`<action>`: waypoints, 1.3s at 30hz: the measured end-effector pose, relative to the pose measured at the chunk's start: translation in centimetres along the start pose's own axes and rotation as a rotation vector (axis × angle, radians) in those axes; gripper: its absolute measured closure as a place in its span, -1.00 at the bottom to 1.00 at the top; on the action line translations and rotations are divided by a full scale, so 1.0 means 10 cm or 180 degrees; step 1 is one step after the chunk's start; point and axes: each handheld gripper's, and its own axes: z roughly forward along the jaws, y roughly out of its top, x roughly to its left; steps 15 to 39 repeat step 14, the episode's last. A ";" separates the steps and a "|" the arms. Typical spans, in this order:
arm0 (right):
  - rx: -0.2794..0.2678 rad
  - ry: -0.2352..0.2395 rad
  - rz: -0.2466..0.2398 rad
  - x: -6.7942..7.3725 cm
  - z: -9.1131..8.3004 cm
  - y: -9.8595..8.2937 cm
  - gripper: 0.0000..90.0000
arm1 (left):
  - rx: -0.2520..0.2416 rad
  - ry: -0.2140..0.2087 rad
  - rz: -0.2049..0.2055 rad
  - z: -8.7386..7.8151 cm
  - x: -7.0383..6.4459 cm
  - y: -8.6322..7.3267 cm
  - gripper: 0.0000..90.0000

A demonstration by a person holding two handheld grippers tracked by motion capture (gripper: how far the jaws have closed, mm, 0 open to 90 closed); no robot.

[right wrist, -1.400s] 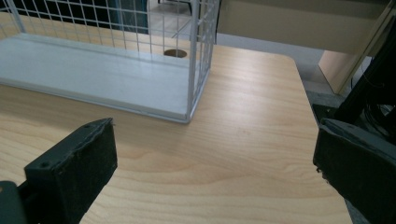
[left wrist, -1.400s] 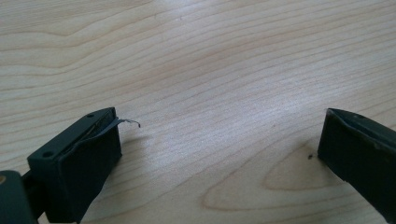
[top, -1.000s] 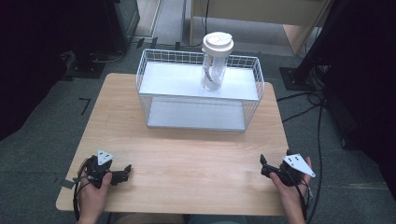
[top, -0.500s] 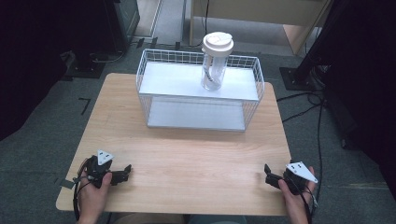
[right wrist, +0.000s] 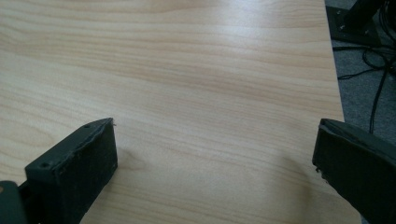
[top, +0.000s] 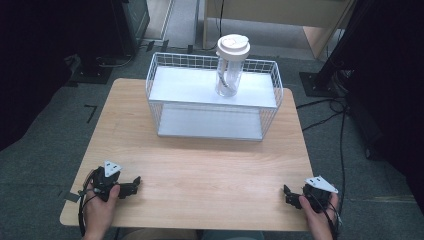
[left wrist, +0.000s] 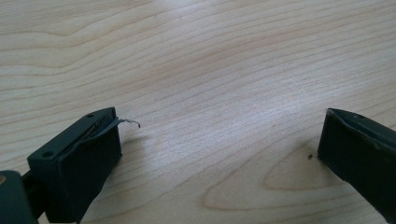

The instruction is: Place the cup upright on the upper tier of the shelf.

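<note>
The left hand-held gripper [top: 131,186] lies low over the near left corner of the wooden surface [top: 210,160], held in a hand [top: 100,207] that comes up from the near edge with the forearm pointing forward; its jaws point toward the middle of the surface and stand wide apart, with nothing between them but bare wood in the left gripper view. The right hand-held gripper [top: 289,196] sits at the near right corner, gripped by a hand [top: 320,215] at the very edge of the surface, jaws pointing inward toward the other one; in the right gripper view they too are spread wide over bare wood, with the surface's edge and floor cables off to one side. Both hold nothing. Well ahead of both, at the far side, stands a white wire rack [top: 212,102] with two shelves. A clear bottle [top: 230,67] with a white lid stands upright on its upper shelf, far from either set of jaws and closer to the right one's side.
</note>
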 end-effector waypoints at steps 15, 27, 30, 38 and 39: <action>0.0122 0.0240 0.0023 0.02 0.03 0.01 -1.00 | 0.0001 -0.0010 0.0018 0.01 0.00 0.01 -1.00; 0.0122 0.0240 0.0023 0.02 0.03 0.01 -1.00 | 0.0001 -0.0010 0.0018 0.01 0.00 0.01 -1.00; 0.0122 0.0240 0.0023 0.02 0.03 0.01 -1.00 | 0.0001 -0.0010 0.0018 0.01 0.00 0.01 -1.00; 0.0122 0.0240 0.0023 0.02 0.03 0.01 -1.00 | 0.0001 -0.0010 0.0018 0.01 0.00 0.01 -1.00; 0.0122 0.0240 0.0023 0.02 0.03 0.01 -1.00 | 0.0001 -0.0010 0.0018 0.01 0.00 0.01 -1.00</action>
